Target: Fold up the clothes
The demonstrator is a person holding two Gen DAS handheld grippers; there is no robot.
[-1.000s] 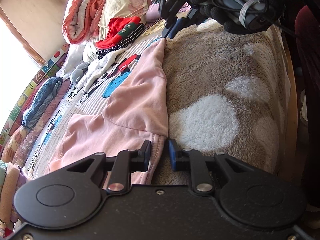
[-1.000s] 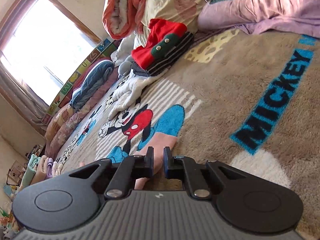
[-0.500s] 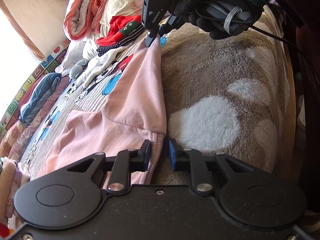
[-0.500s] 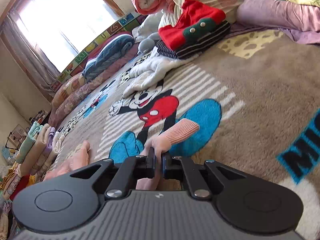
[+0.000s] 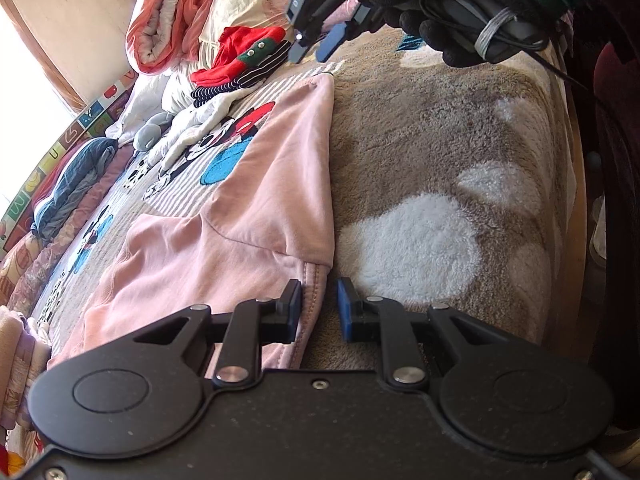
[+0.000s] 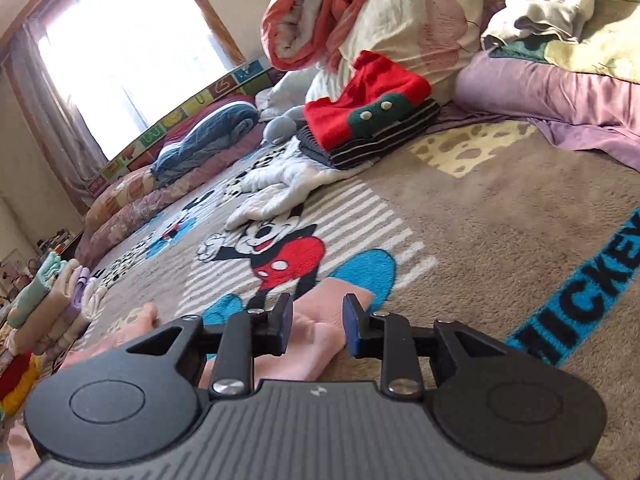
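A pink garment lies flat on the brown Mickey blanket, its long sleeve stretched toward the far end. My left gripper is open, its jaws on either side of the garment's near hem edge. My right gripper is open just above the pink sleeve cuff, which rests on the blanket. In the left wrist view the right gripper hovers over the far sleeve tip, held by a black-gloved hand.
A folded red, green and striped stack sits at the back, with a white garment beside it. Rolled quilts and pillows line the far end. A stack of folded clothes stands at the left.
My right gripper has opened and let the sleeve cuff drop onto the blanket, then lifted slightly. My left gripper has opened wider around the hem.
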